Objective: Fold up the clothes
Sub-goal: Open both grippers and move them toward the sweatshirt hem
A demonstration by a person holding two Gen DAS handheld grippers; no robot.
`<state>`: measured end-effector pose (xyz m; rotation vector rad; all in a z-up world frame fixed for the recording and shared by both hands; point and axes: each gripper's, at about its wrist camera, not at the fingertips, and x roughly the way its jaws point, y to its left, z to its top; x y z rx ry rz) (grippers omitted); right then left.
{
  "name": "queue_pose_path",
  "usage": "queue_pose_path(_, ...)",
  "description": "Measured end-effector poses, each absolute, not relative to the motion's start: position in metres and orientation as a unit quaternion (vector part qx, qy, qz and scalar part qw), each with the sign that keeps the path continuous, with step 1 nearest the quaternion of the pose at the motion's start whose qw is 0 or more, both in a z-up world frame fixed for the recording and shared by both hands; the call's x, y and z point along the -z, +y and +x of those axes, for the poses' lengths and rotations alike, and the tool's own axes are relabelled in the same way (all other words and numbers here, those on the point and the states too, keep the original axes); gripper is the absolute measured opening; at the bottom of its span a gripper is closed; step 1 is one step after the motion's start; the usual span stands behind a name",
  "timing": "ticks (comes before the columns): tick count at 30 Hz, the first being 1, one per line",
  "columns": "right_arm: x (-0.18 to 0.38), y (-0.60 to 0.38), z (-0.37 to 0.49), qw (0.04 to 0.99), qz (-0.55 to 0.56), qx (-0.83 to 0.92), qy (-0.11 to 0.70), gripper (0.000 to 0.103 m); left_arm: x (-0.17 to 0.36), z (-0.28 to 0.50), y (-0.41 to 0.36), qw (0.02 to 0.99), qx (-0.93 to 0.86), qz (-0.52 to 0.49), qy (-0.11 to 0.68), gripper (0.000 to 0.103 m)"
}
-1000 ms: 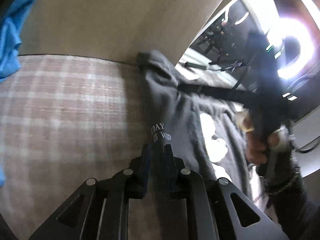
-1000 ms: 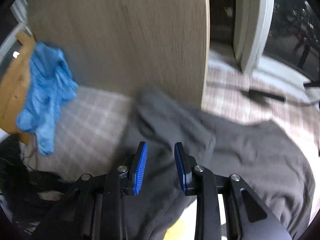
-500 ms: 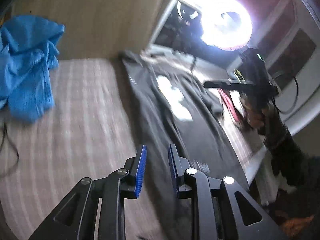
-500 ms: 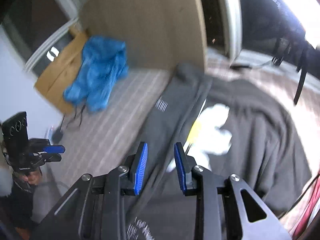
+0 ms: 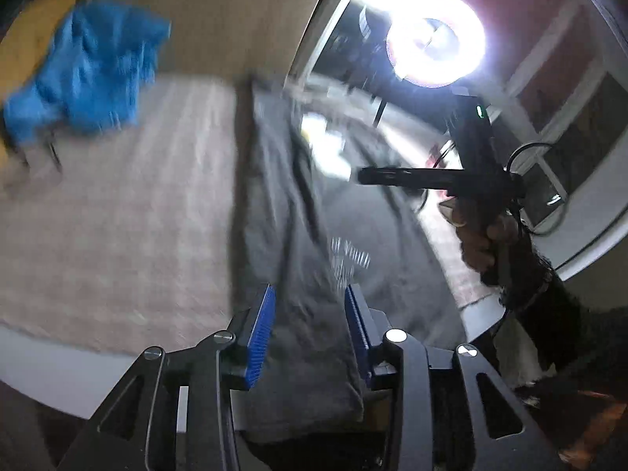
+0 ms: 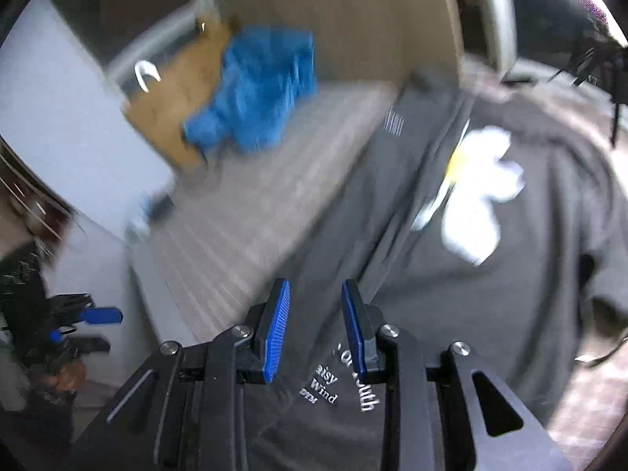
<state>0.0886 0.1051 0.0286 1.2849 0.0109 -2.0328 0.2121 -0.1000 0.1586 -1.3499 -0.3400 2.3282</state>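
Note:
A dark grey T-shirt with a white flower print lies spread on the plaid bed cover, its left side folded over lengthwise. My left gripper hovers over the shirt's near end. Its jaws are opening and the blue pads touch no cloth. My right gripper is open above the printed lettering, with nothing between its pads. In the left wrist view a hand holds the right gripper over the shirt's right part. The right wrist view shows the left gripper at lower left.
A crumpled blue garment lies at the bed's far left corner, against a wooden headboard. A bright ring light stands beyond the bed's right side. The bed's near edge runs just below my left gripper.
Both grippers have pulled back from the headboard end to the shirt's near end. The left gripper, shut on dark cloth a second ago, has let go and widened. The right gripper's gap is unchanged.

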Motion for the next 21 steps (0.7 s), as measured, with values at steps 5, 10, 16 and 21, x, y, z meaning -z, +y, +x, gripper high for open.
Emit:
queue_pose_path(5, 0.035, 0.055, 0.106, 0.335, 0.523, 0.779, 0.087, 0.027, -0.088, 0.214, -0.062, 0.216, -0.807, -0.537, -0.119, 0.033)
queue_pose_path(10, 0.043, 0.061, 0.118, 0.334, 0.526, 0.775, 0.111, 0.028, -0.073, 0.232, -0.036, 0.232, -0.805, -0.543, -0.064, 0.035)
queue_pose_path(16, 0.003, 0.167, 0.103, 0.295, 0.528, 0.796, 0.02, 0.028, -0.098, 0.231, -0.021, 0.237, -0.801, -0.547, -0.048, 0.035)
queue_pose_path(21, -0.023, 0.31, 0.056, 0.151, 0.52, 0.837, -0.073, 0.035, -0.133, 0.213, 0.03, 0.273, -0.811, -0.518, 0.001, 0.036)
